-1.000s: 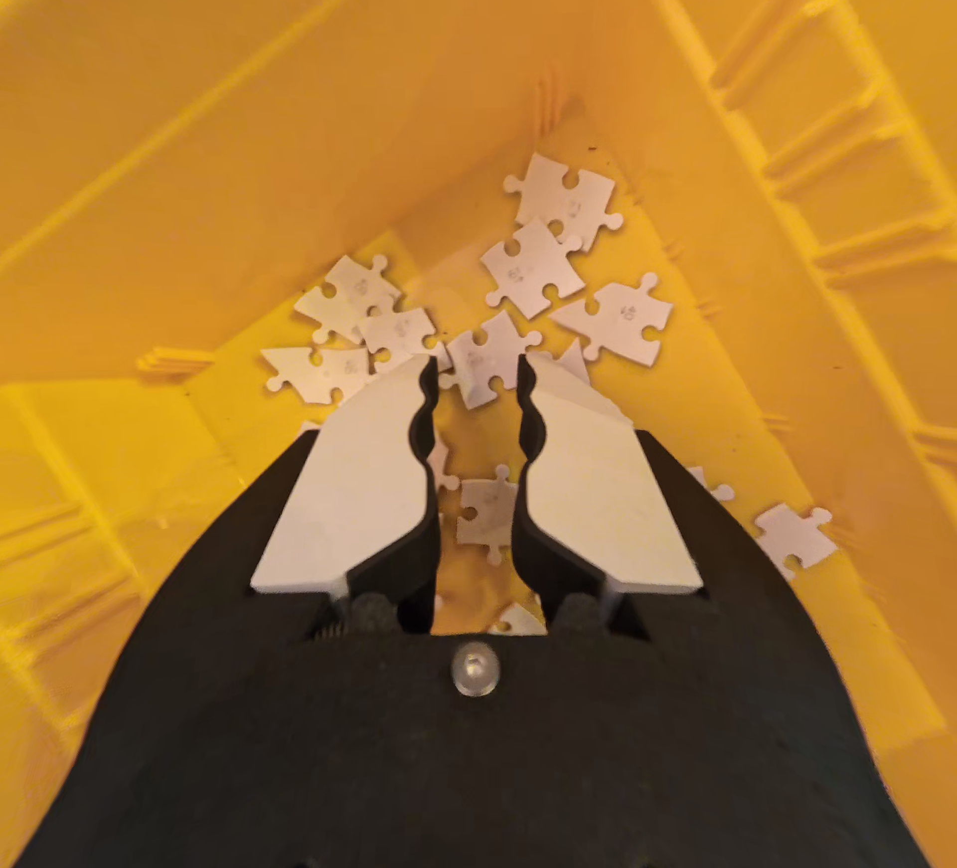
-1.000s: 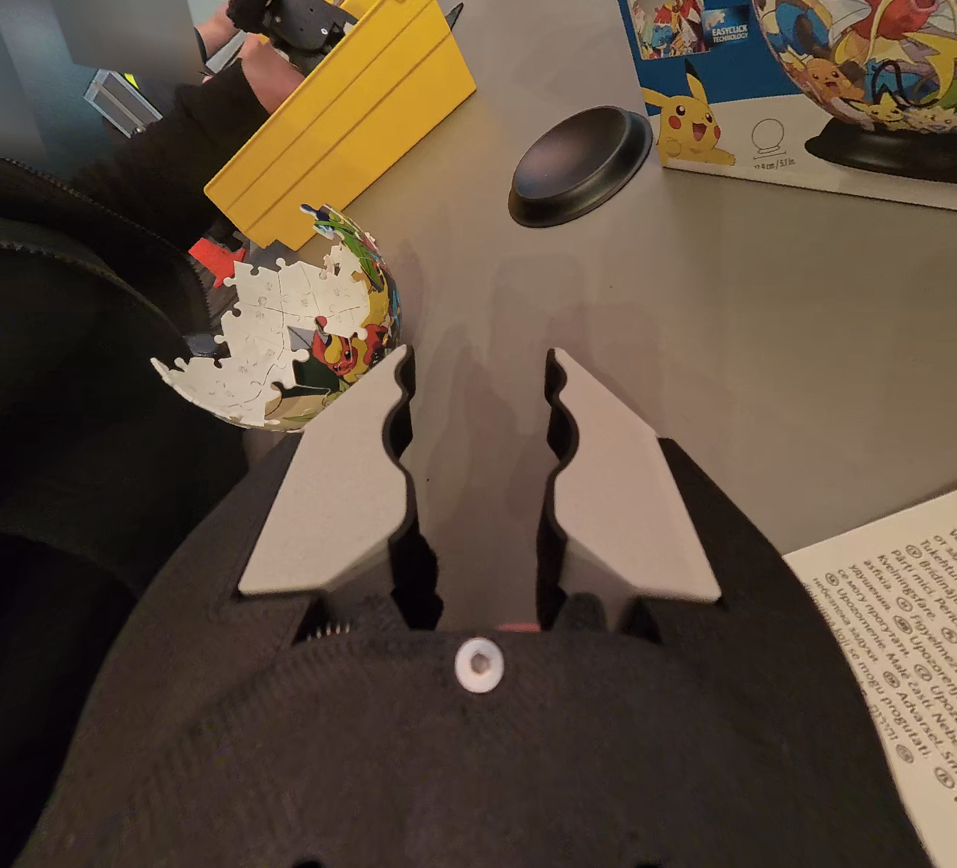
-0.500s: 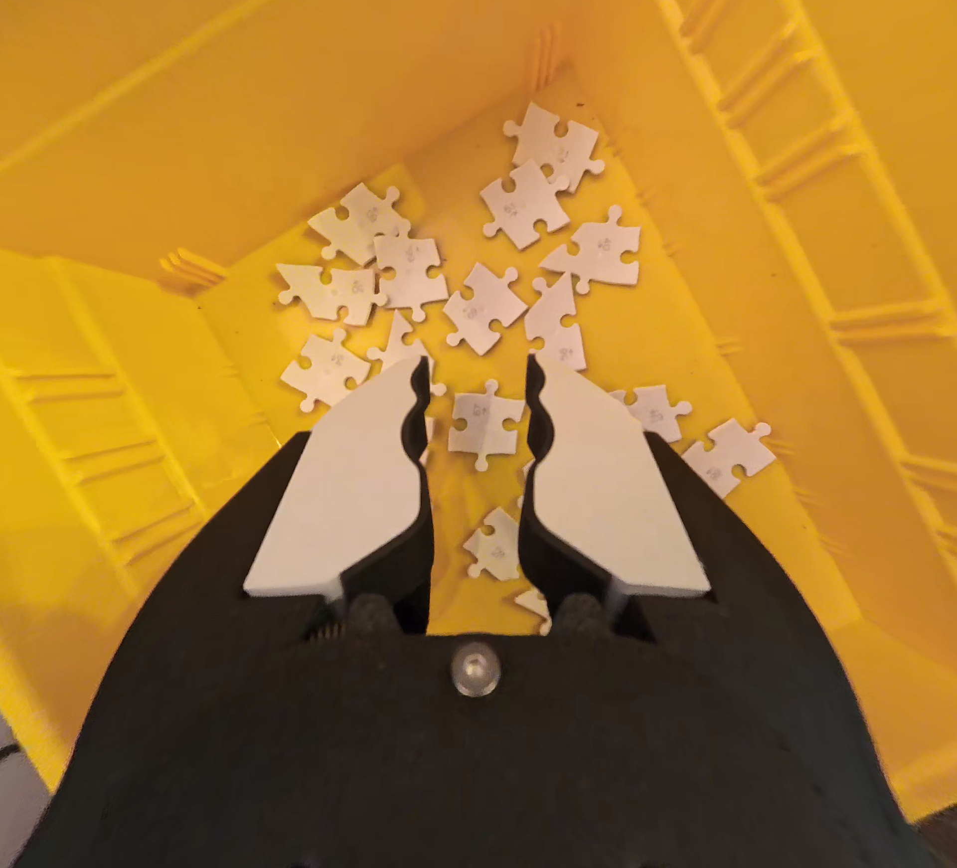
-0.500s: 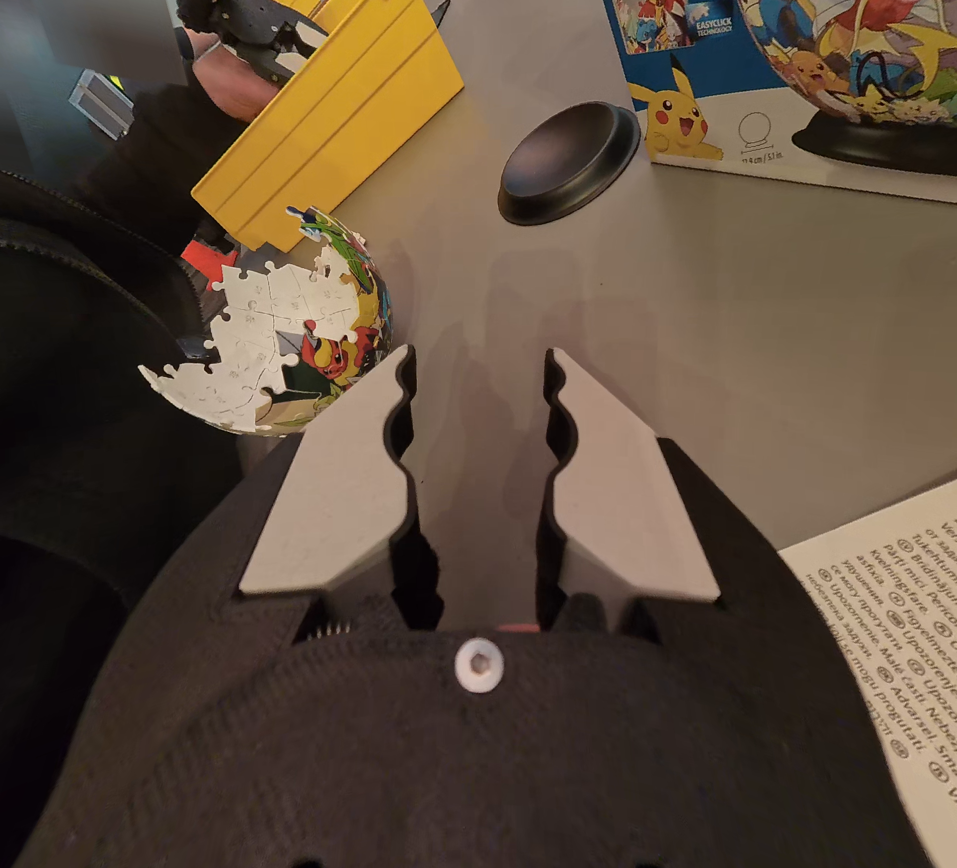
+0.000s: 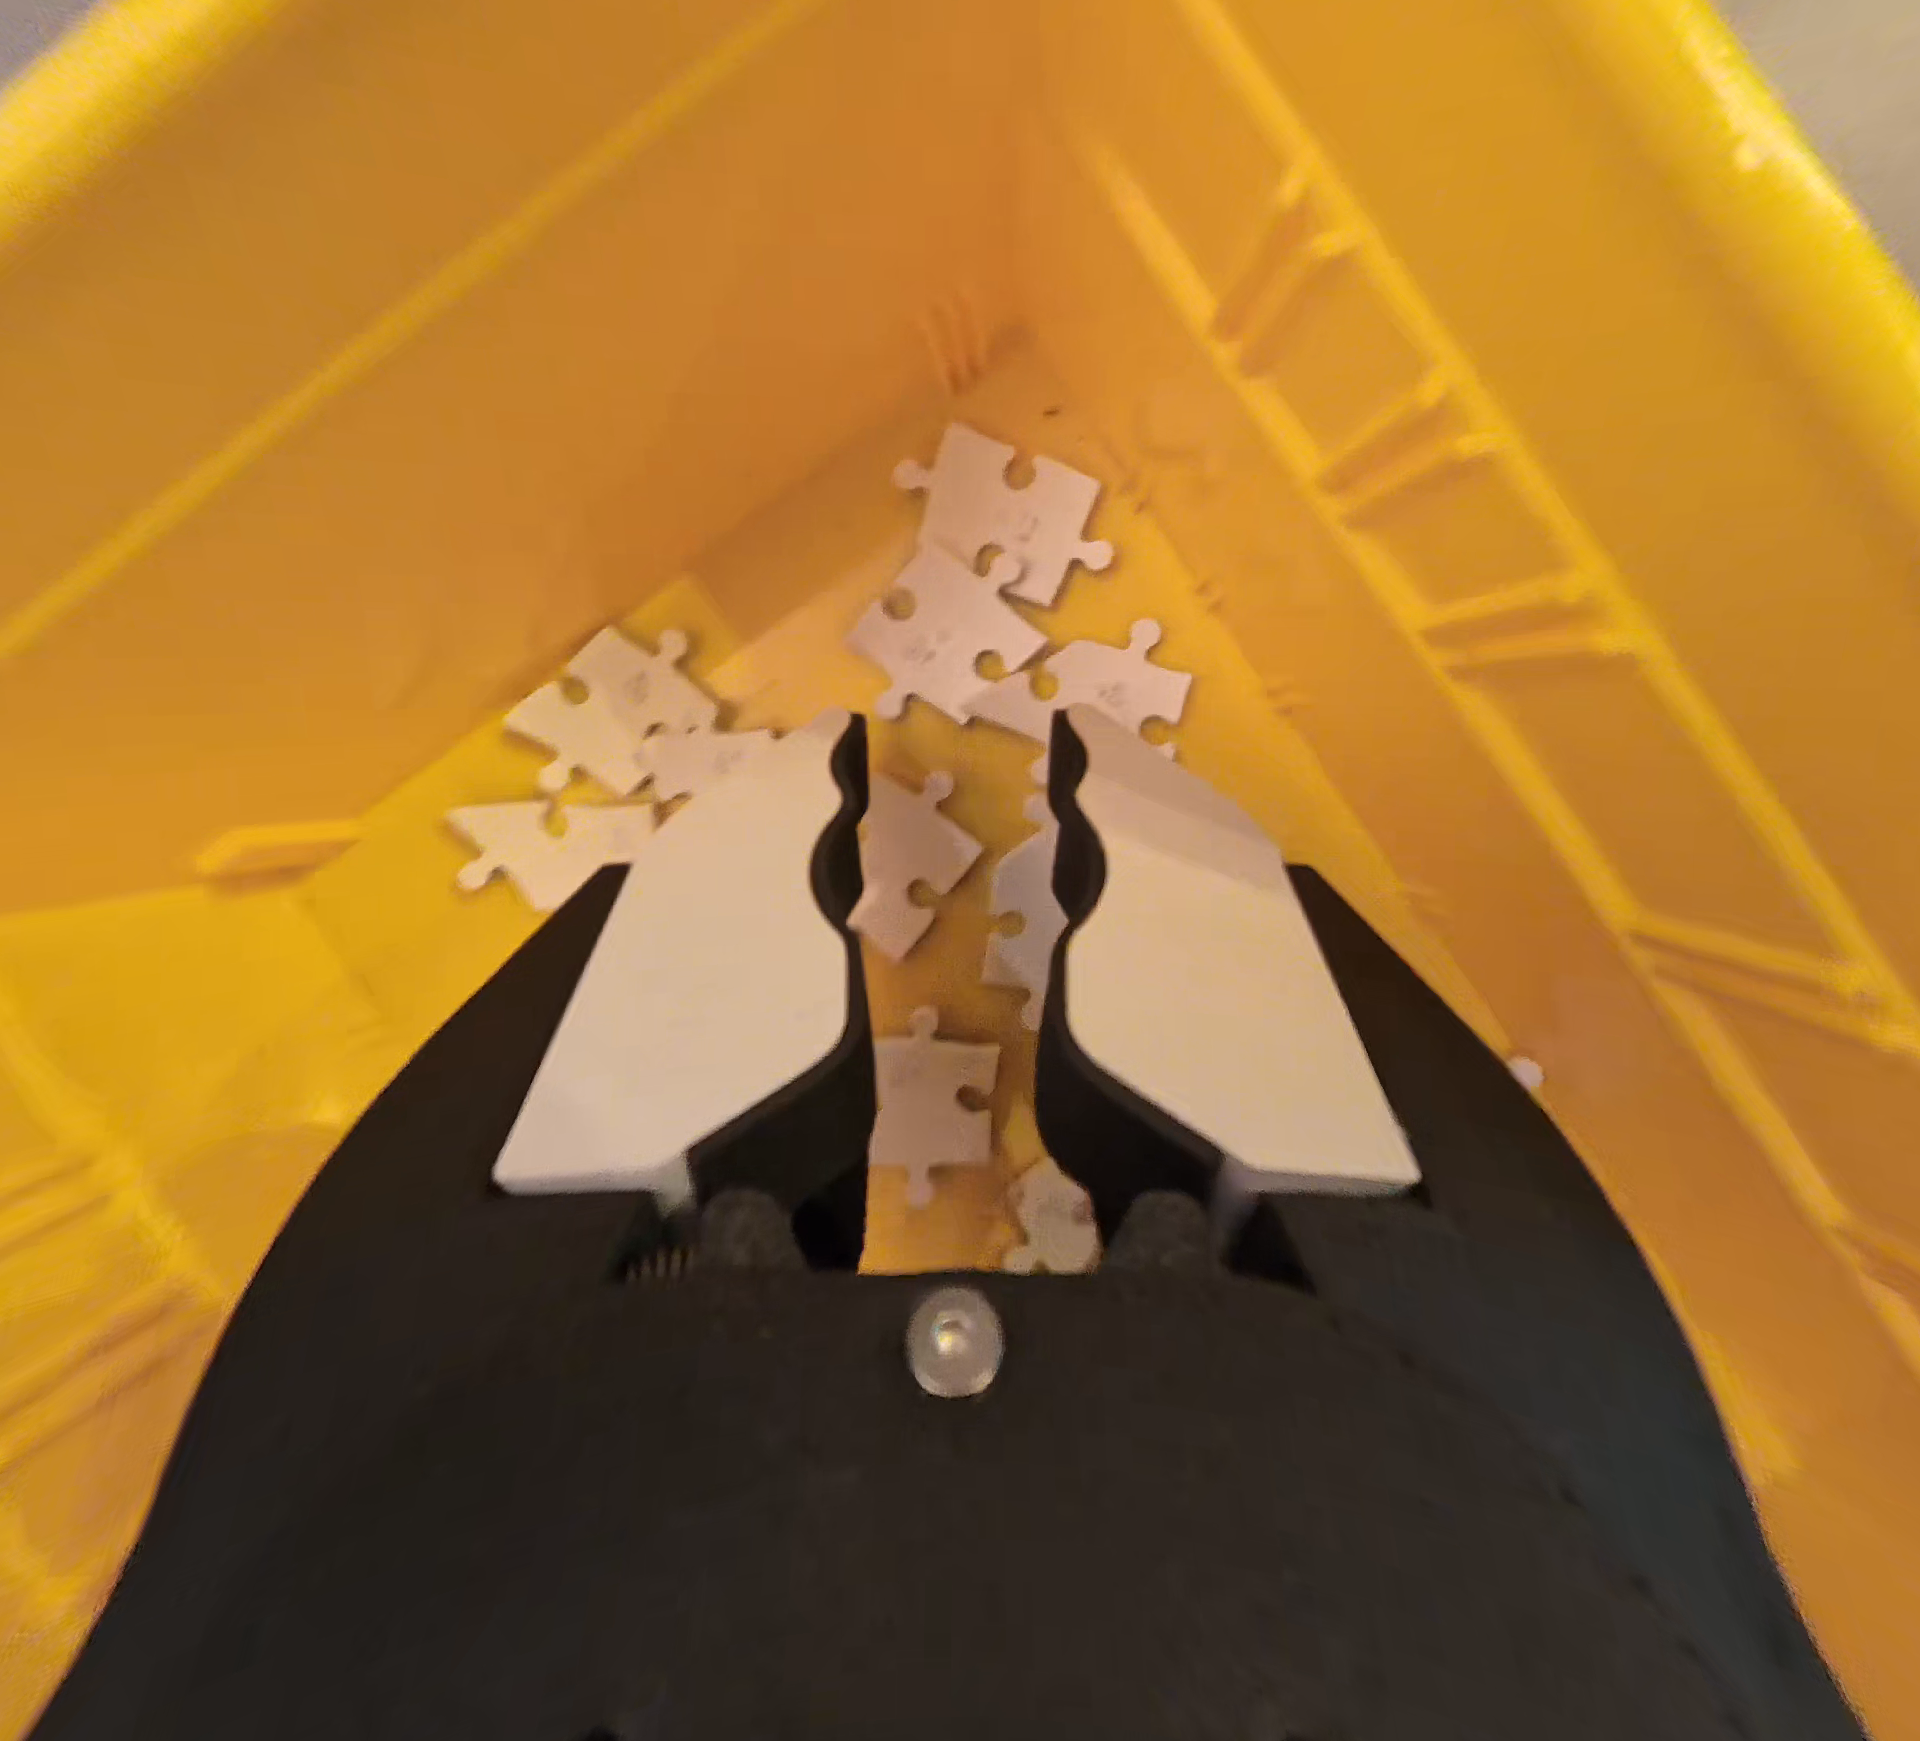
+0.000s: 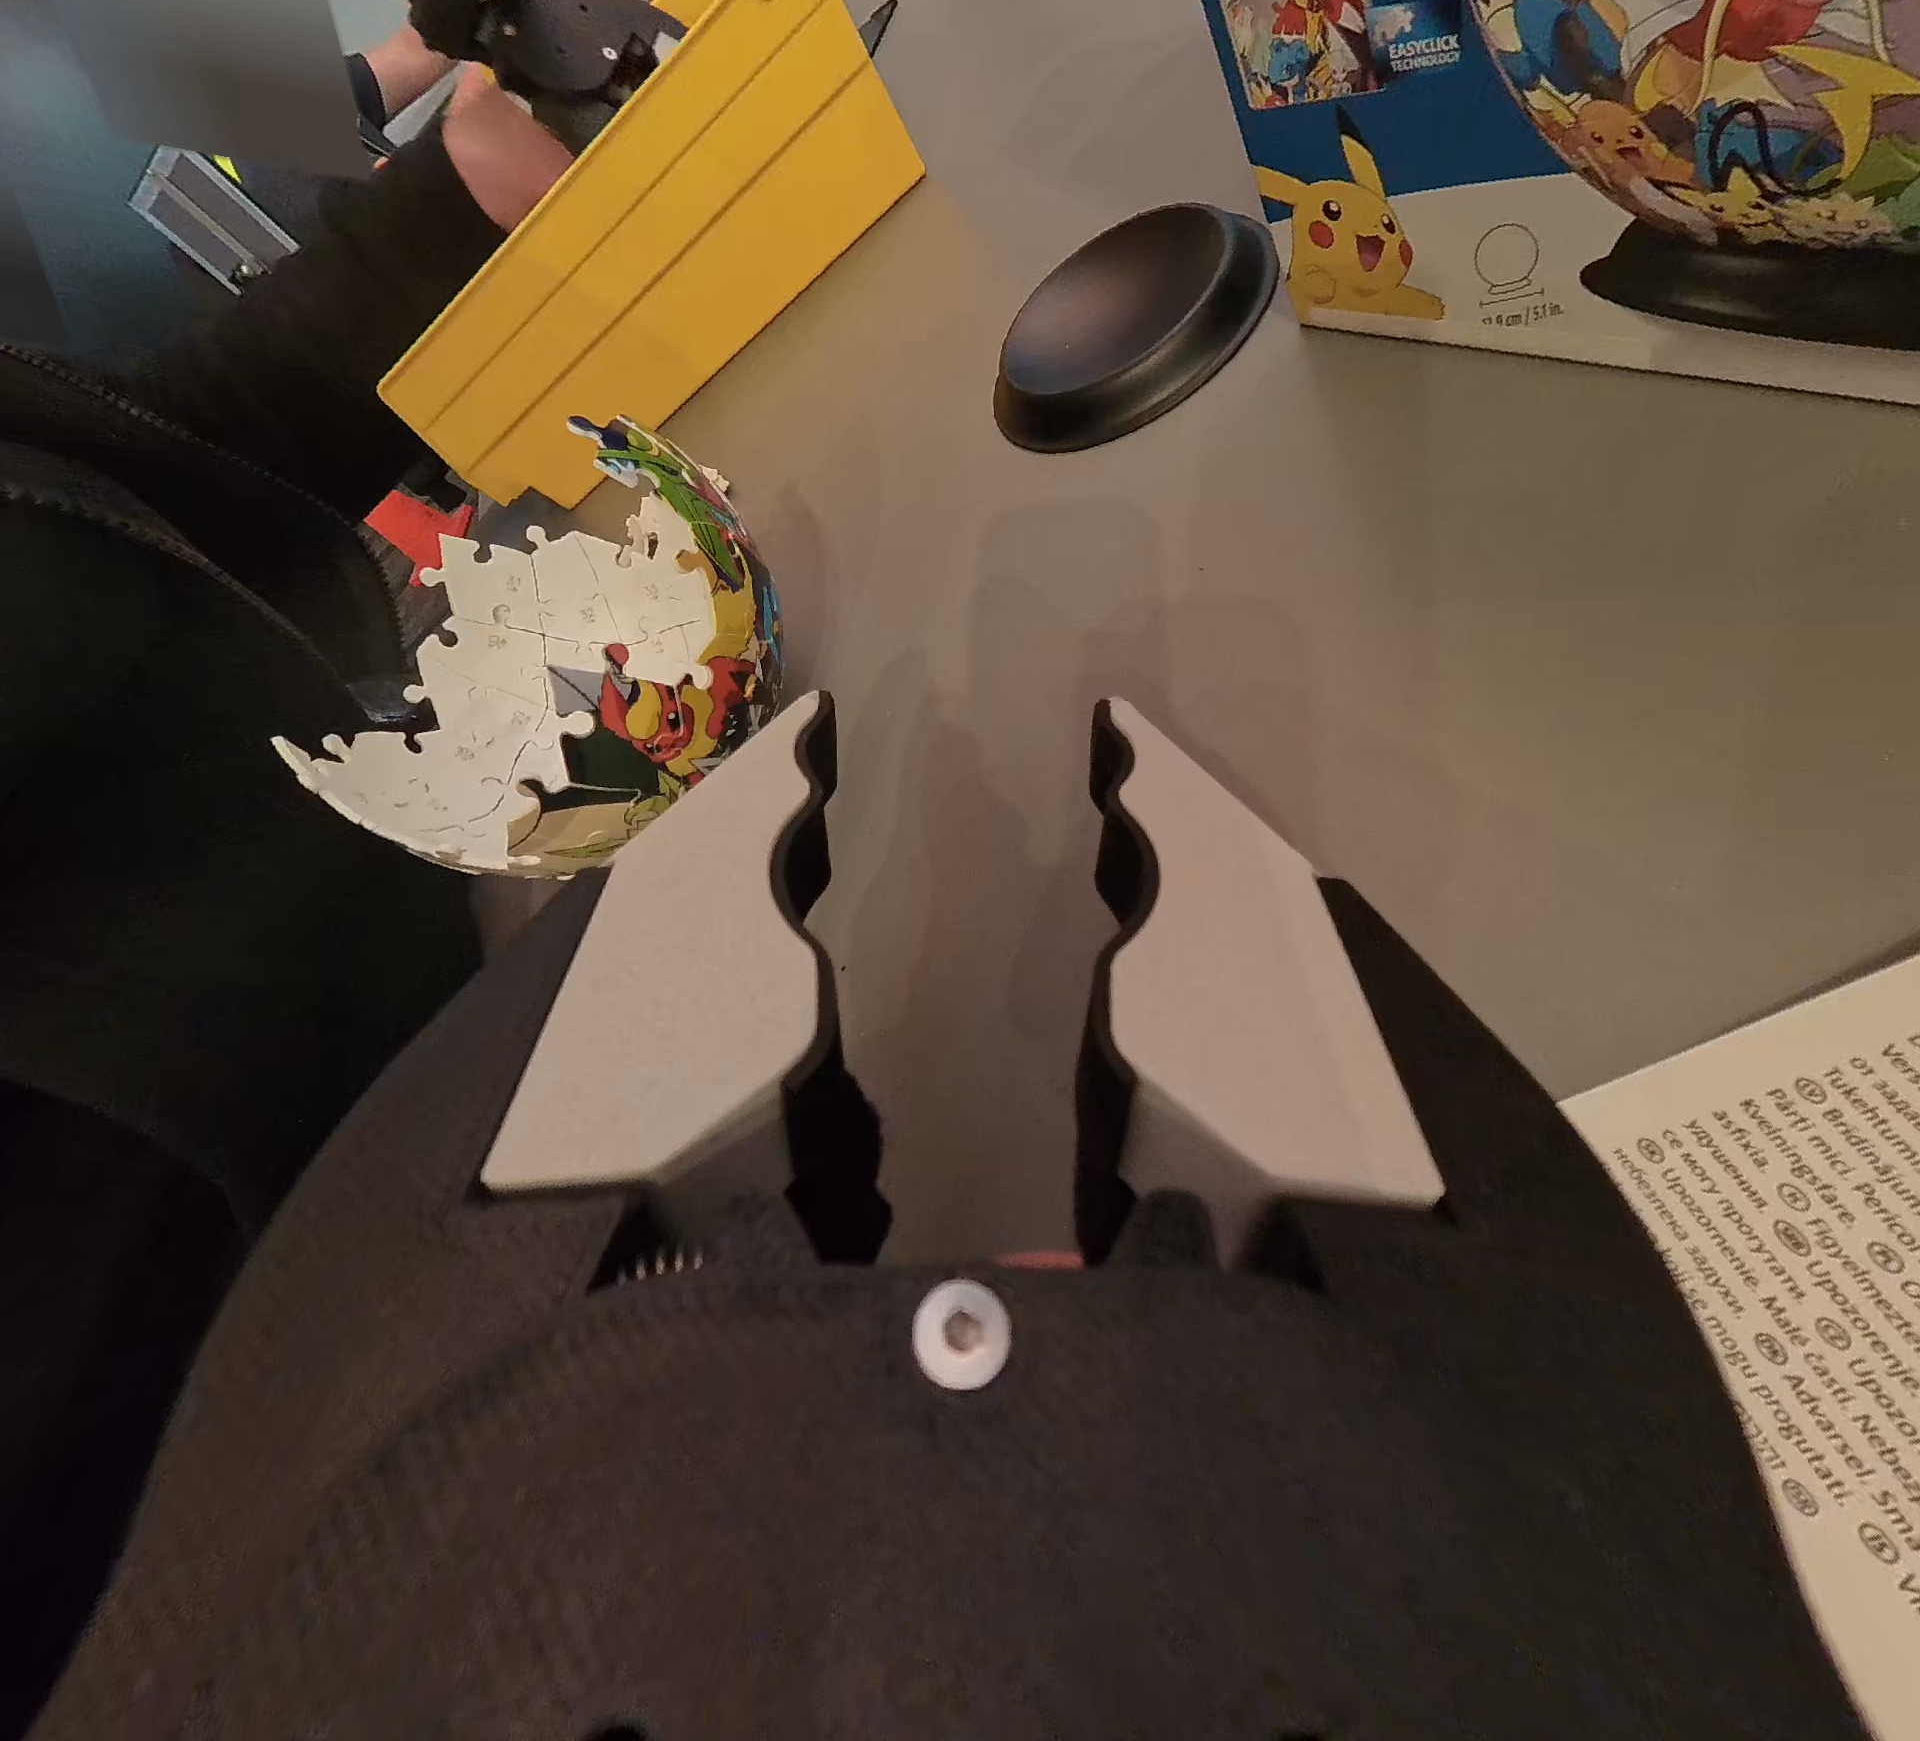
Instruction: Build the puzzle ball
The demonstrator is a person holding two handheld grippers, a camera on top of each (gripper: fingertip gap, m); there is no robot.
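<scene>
Now deeper in the yellow bin, the left claw, moderately open and empty, has closed in on loose puzzle pieces; the half-built ball waits beside the open, empty right claw.

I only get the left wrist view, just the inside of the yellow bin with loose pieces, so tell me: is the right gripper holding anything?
Observer: No. The right gripper is open and empty, over the grey table.
Operator: Where's the half-built ball?
Observer: The partial puzzle ball is beside the yellow bin, at its near corner.
Operator: And its stand?
Observer: The black stand is empty, beside the puzzle box.
</scene>
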